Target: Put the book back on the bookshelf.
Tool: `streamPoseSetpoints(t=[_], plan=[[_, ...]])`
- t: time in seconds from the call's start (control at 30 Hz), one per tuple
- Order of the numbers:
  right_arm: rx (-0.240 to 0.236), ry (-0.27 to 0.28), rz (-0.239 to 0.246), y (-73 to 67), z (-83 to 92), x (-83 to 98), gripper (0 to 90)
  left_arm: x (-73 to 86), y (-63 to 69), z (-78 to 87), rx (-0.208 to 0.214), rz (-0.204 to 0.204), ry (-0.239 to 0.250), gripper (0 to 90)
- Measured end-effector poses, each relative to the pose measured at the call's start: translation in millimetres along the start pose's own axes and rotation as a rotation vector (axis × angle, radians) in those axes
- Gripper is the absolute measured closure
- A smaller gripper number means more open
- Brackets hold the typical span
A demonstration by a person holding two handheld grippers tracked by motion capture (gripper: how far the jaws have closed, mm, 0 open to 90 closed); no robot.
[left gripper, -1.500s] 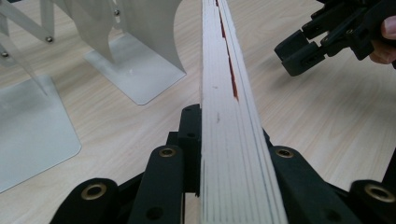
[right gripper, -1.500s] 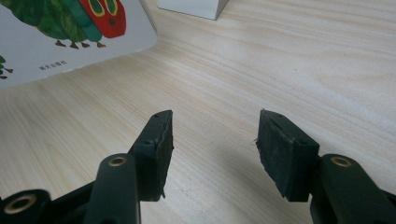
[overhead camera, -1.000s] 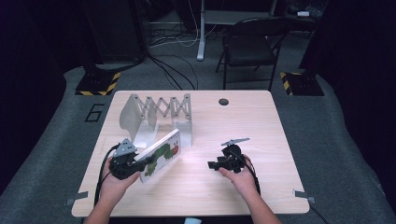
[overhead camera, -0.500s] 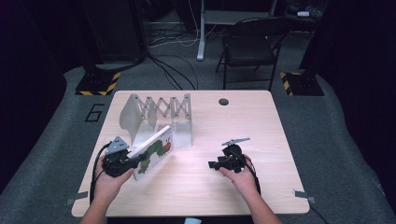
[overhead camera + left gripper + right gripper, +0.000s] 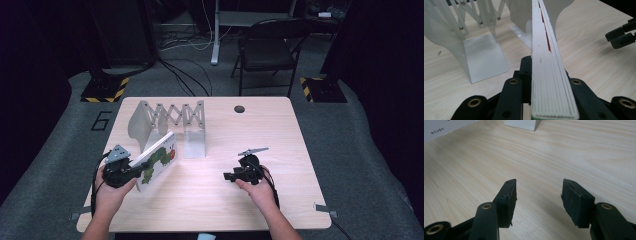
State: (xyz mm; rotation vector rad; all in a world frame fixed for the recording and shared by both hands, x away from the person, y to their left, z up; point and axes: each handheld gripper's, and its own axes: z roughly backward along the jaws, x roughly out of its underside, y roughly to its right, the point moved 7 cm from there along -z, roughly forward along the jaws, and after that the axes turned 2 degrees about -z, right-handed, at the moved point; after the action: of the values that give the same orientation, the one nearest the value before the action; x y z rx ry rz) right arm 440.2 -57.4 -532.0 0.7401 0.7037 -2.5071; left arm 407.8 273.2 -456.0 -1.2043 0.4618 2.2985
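Counter (image 5: 210, 200): pale wood-grain top, seen from above, with a small dark round hole (image 5: 239, 108) near its far edge. Book (image 5: 157, 160): thin white board book with a green and red picture on its cover, held off the counter at the near left, tilted, its far end pointing toward the rack; in the left gripper view its page edges (image 5: 549, 75) run straight away from the camera between the jaws, with a red streak along one side. Left hand-held gripper (image 5: 131, 171): at the near left, in the person's left hand (image 5: 107, 192), jaws clamped on the near end of the book, one on each cover; grey three-cornered plate on top. Rack (image 5: 170, 125): translucent white expanding book rack with scissor-lattice links and upright plates, standing at the far left-centre of the counter; the book's far end lies just beside its left plate, though contact cannot be told; flat base plates (image 5: 485, 58) rest on the wood. Right hand-held gripper (image 5: 229, 176): at the near right, in the person's right hand (image 5: 257, 187), pointing left, well apart from the book; in the right gripper view (image 5: 537, 197) its two black padded jaws stand apart over bare wood, holding nothing. Chair (image 5: 267, 47): dark folding chair on the floor beyond the counter.
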Motion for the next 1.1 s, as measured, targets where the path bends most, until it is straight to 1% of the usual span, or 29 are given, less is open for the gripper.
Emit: streamPoseSetpoints(t=[0.03, 0.13, 0.17, 0.2, 0.27, 0.33, 0.37, 0.43, 0.5, 0.63, 0.7, 0.73, 0.77, 0.9, 1.07, 1.1], plan=[[0.000, -0.006, -0.011, -0.6, 0.5, 0.5, 45.6, -0.3, -2.4, 1.3, -0.007, 0.006, 0.006, 75.6], [0.001, -0.005, -0.006, 0.0, 0.6, 0.4, 45.6, -0.1, -6.7, 4.2, -0.018, 0.010, 0.009, 75.6], [0.002, -0.002, 0.000, 0.6, 0.4, 0.4, 45.6, -0.3, -7.8, 4.3, -0.027, 0.017, 0.021, 75.6], [0.002, -0.003, -0.002, 0.5, 0.4, 0.5, 45.7, -0.1, -9.4, 5.8, -0.026, 0.018, 0.015, 75.6], [0.002, -0.004, -0.002, 0.6, 0.3, 0.5, 45.7, 0.2, -11.8, 7.4, -0.033, 0.026, 0.017, 75.5], [0.003, -0.004, -0.003, 0.6, 0.3, 0.5, 45.7, 0.2, -13.4, 7.9, -0.037, 0.025, 0.021, 75.5], [0.002, -0.006, -0.005, 0.6, 0.4, 0.6, 45.6, 0.3, -14.8, 8.6, -0.044, 0.033, 0.024, 75.5], [0.002, 0.002, -0.006, 1.0, 0.3, 0.2, 45.7, 1.3, -17.8, 9.9, -0.053, 0.039, 0.020, 75.5], [0.001, -0.003, -0.016, 0.4, 0.7, 0.6, 45.6, 1.7, -20.2, 10.6, -0.061, 0.040, 0.022, 75.6], [0.001, -0.001, -0.010, 0.8, 0.5, 0.6, 45.7, 2.4, -23.0, 11.6, -0.069, 0.048, 0.024, 75.5], [0.001, -0.003, -0.015, 0.7, 0.5, 0.6, 45.6, 2.9, -24.8, 12.1, -0.078, 0.050, 0.025, 75.6], [0.001, -0.001, -0.015, 0.7, 0.5, 0.6, 45.6, 3.1, -26.8, 12.1, -0.089, 0.056, 0.033, 75.5], [0.001, -0.001, -0.015, 0.7, 0.5, 0.6, 45.6, 3.7, -27.7, 13.0, -0.086, 0.058, 0.024, 75.5], [-0.001, -0.002, -0.012, 1.1, 0.4, 0.7, 45.6, 4.7, -31.1, 14.0, -0.096, 0.065, 0.027, 75.5], [-0.001, -0.001, -0.009, 1.8, 0.1, 0.6, 45.6, 6.5, -38.9, 15.3, -0.136, 0.073, 0.031, 75.6], [0.000, -0.001, -0.010, 1.9, 0.0, 0.6, 45.6, 6.5, -38.9, 15.3, -0.136, 0.073, 0.031, 75.5]])
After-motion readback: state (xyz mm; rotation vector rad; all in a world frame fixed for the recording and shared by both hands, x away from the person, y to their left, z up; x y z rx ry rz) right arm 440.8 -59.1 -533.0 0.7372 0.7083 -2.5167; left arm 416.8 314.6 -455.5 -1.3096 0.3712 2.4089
